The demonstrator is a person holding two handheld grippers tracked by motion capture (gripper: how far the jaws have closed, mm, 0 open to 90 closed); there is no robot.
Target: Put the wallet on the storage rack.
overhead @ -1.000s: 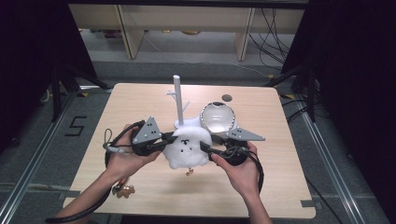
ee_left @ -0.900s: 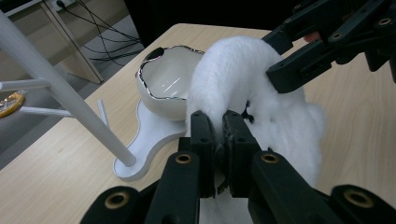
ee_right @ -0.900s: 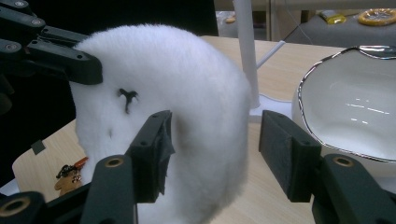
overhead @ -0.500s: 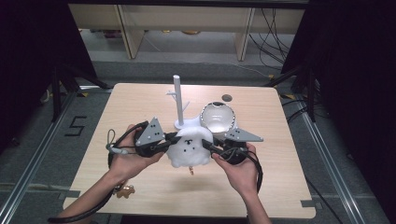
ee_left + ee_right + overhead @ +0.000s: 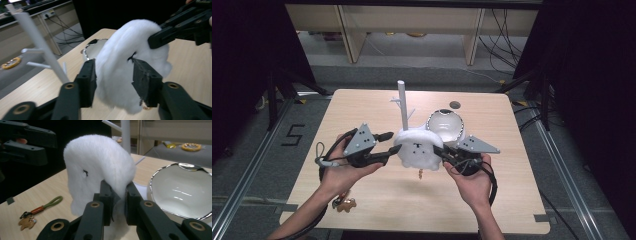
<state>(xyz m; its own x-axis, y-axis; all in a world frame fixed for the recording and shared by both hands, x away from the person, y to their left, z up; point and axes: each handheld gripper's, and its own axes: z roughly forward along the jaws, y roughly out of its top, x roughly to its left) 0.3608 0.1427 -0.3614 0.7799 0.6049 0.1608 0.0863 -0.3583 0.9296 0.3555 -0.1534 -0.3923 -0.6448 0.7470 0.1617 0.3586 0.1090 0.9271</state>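
Item: white plush toy, held just above mid-surface, nearer the front edge than the far one, between the two grippers.

Right gripper: fingers narrow, pinched tight on a fold at the toy's right side; their jaws have just been closing, with the plush between them.

Left gripper: fingers spread apart, one either side of the toy's left flank; their jaws have just been opening. The near pad looks to brush the fur without pressing.

Progress, as judged: a hand-over from left to right looks nearly done; the right has the grip, the left has let go but not yet drawn clear. Where the toy is to go cannot be told.

Surroundings: white branched stand just behind the toy; silver-rimmed bowl behind and right, close to the right gripper; keychain near the front-left edge of the surface.

Room: open wood to the left, right and front; the far side is crowded.
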